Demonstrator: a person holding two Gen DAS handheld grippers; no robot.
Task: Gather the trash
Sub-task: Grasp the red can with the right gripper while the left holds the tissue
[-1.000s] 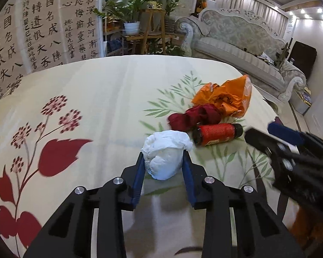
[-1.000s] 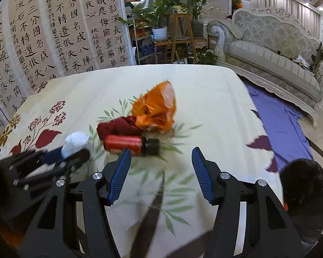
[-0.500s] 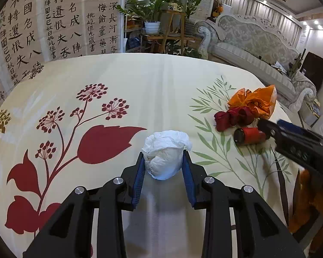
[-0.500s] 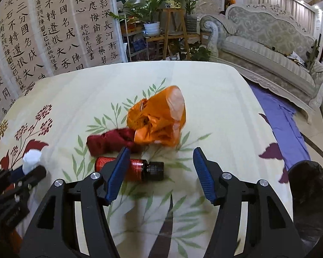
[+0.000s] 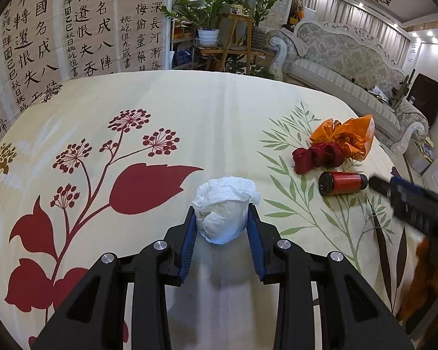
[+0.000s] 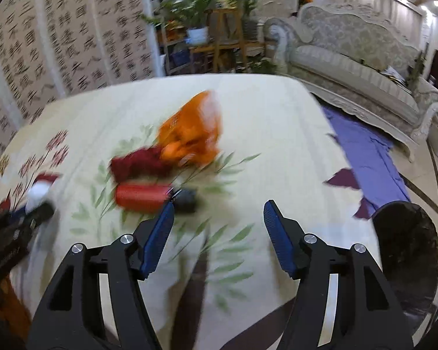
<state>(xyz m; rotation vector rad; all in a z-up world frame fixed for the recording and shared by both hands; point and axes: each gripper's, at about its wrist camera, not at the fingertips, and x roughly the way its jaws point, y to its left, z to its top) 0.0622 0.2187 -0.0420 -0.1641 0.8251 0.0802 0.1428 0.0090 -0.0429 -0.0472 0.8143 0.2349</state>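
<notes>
We hold a white paper wad (image 5: pixel 223 210) in the left gripper (image 5: pixel 222 233); its two blue pads press on the sides of the wad, above the cloth (image 5: pixel 189 110). The wad looks very light and soft, so a gentle squeeze at its middle is enough, and it should not slip.

The right gripper (image 6: pixel 216 233) is spread and has nothing between its fingers. Its left finger stands just at the black cap of the red bottle (image 6: pixel 143 197), which lies on its side on the cloth. This view is blurred. We judge that the bottle is stiff, smooth and round, so it may roll or slide away; we think it is better to take it across the body, not at the cap.

Just behind the bottle lie a dark red rag (image 5: pixel 318 156) and an orange bag (image 5: pixel 347 138), touching each other. Both seem soft and light. The bag is thin and crumpled, so we would pinch a thick fold.

A black bin (image 6: pixel 408 250) stands at the right, beside the table.
</notes>
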